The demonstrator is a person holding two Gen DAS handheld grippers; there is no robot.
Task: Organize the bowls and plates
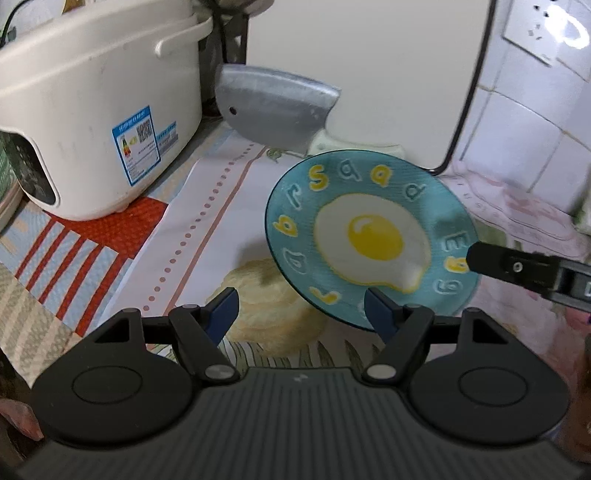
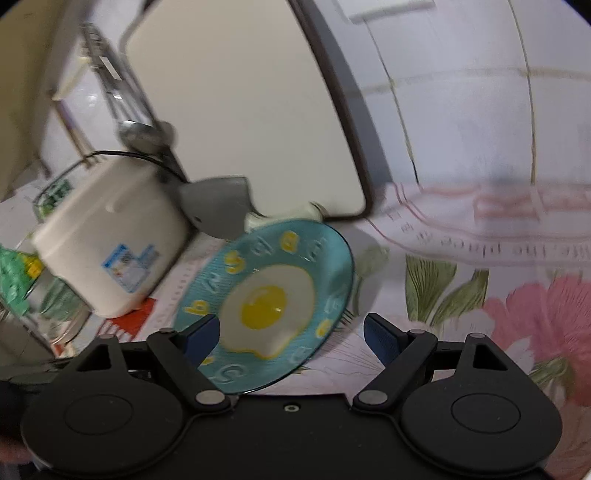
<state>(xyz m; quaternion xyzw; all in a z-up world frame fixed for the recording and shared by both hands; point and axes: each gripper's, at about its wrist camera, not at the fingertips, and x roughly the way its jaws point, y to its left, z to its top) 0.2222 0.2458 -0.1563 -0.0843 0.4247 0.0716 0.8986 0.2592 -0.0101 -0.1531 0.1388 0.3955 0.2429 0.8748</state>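
Note:
A blue plate painted with a fried egg and yellow letters rests on the patterned tablecloth. My left gripper is open just in front of it, its right fingertip over the plate's near rim, nothing between the pads. A black finger of the right gripper reaches over the plate's right rim. In the right wrist view the plate lies partly between the wide-open fingers of my right gripper, the left fingertip over its edge. I cannot tell whether any pad touches the plate.
A white rice cooker stands at the left on a red-striped mat. A grey cleaver blade leans behind the plate, against a large white board. A tiled wall with a socket closes the right. Floral cloth spreads rightward.

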